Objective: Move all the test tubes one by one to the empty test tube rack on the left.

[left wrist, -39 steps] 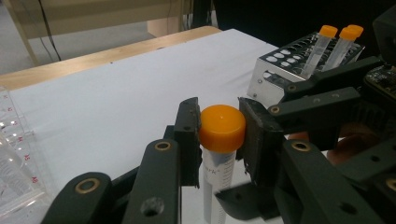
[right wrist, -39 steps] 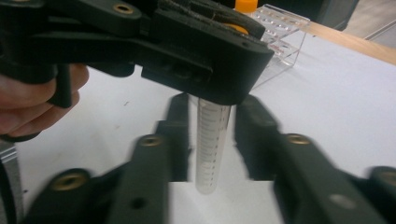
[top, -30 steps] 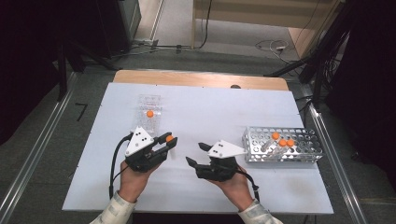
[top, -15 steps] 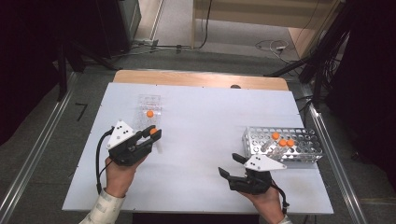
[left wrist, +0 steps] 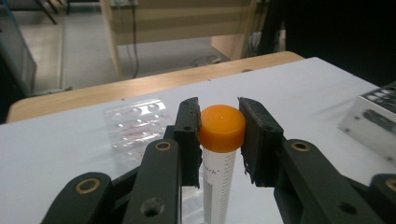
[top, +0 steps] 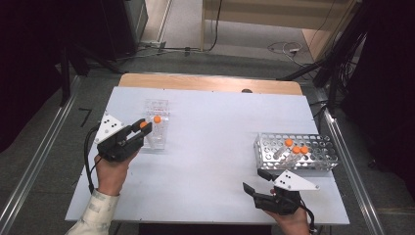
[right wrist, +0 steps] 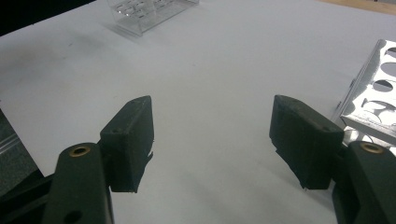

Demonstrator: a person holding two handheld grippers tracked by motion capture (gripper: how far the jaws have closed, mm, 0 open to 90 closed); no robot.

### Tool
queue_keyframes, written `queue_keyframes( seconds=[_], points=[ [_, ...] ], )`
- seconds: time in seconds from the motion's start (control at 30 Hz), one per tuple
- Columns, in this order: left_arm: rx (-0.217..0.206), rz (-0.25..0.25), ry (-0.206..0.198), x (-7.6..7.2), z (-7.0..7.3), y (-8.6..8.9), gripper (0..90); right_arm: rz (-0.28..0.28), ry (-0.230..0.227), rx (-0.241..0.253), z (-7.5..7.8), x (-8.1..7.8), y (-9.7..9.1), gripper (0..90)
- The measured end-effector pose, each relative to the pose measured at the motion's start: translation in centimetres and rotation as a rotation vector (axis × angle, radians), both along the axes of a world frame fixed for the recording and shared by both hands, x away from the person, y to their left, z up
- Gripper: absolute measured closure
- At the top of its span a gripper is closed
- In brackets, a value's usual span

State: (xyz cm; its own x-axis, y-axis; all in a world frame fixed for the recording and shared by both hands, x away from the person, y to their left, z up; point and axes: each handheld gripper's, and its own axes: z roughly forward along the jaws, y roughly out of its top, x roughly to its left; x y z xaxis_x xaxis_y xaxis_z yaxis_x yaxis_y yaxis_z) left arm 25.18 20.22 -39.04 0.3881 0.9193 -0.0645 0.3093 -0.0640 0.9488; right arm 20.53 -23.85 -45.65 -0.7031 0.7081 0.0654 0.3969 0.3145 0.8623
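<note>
One orange-capped tube [left wrist: 219, 154] stands upright, cap uppermost, in left gripper [left wrist: 219, 135].

Two handheld black grippers are at work: the left gripper [top: 139, 131] and the right gripper [top: 254, 182]. Five orange-capped clear plastic tubes can be counted: one [left wrist: 221, 154] between the left gripper's jaws, one [top: 157, 119] standing in the clear plastic rack [top: 157, 107], and three [top: 296, 147] in the perforated metal rack [top: 318, 161]. That makes two racks, both on one white worktop [top: 210, 147].
</note>
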Motion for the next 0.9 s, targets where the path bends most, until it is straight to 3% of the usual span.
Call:
queue_keyframes(
  seconds=[0.43, 0.9],
  points=[
    [0.003, 0.072, -0.020, 3.5, 1.1, 0.5, 70.2, -0.002, -0.004, 0.008, 0.1, -0.3, -0.1, 29.3],
    [0.013, 0.112, -0.011, 5.8, 0.2, 0.6, 70.2, 0.000, -0.011, 0.016, 0.3, -0.5, -0.3, 30.1]
  ],
)
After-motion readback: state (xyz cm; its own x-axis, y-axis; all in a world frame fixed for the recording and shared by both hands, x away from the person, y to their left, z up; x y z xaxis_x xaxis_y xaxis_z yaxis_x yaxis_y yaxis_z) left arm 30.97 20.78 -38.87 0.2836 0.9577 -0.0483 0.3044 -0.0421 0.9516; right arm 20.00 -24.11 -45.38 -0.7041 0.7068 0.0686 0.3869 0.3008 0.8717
